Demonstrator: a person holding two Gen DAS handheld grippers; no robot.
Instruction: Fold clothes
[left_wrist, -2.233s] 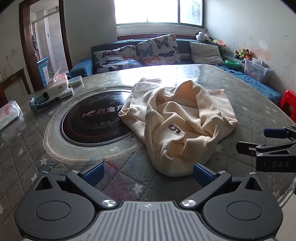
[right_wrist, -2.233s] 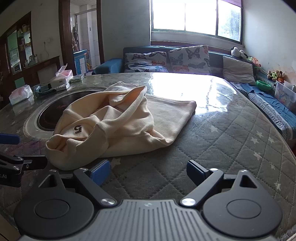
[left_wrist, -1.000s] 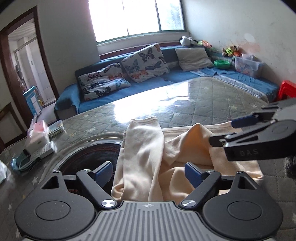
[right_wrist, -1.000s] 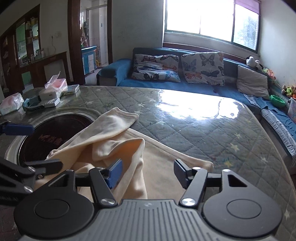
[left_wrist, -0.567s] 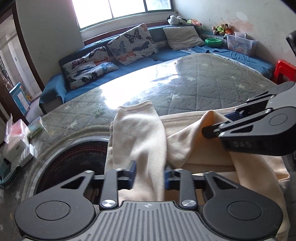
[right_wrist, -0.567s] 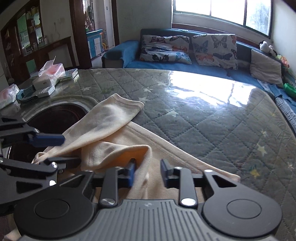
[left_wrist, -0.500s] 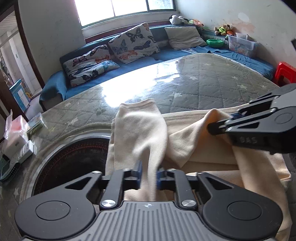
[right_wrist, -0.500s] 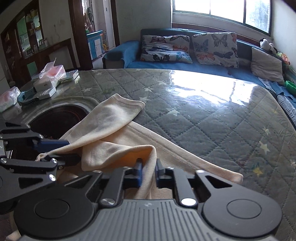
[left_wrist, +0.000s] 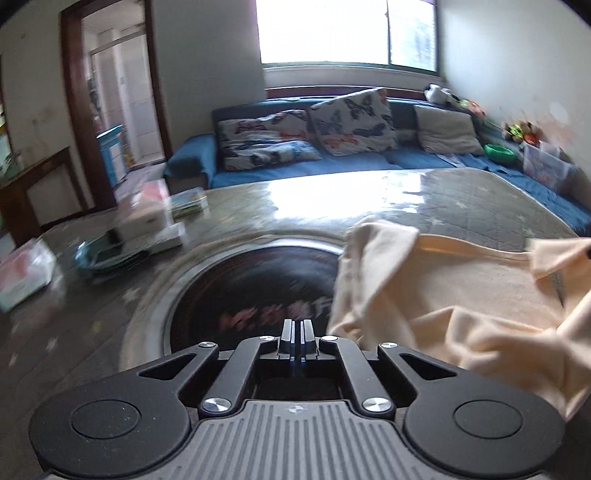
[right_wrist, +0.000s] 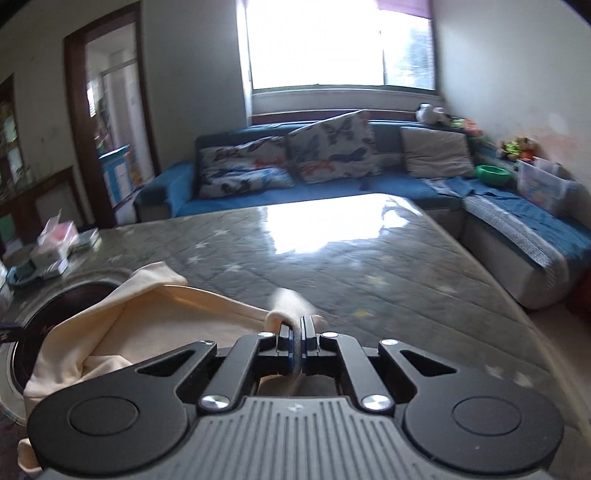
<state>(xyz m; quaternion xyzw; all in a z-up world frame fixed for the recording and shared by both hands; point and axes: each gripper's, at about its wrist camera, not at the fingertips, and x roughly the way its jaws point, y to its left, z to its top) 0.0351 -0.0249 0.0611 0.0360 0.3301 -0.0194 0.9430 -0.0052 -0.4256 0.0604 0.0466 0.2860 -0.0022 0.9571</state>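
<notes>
A cream sweatshirt (left_wrist: 461, 288) lies on the quilted table (right_wrist: 369, 258), partly lifted and stretched between my two grippers. In the left wrist view my left gripper (left_wrist: 296, 326) is shut. The cloth's near edge runs up against its right finger (left_wrist: 308, 332); the pinch itself is hidden beneath. In the right wrist view my right gripper (right_wrist: 296, 325) is shut on a fold of the sweatshirt (right_wrist: 166, 325), with cloth showing between and ahead of the fingers. A sleeve cuff (right_wrist: 159, 271) rests on the table.
A round black hotplate (left_wrist: 251, 288) is set into the table under the sweatshirt's left part. Tissue boxes and small packs (left_wrist: 147, 218) sit at the far left of the table. A blue sofa with cushions (right_wrist: 332, 155) runs behind the table and along the right wall.
Both grippers closed on the sweatshirt and moved apart, left one leftward and right one rightward. The cloth's upper edge is now pulled out straight between them.
</notes>
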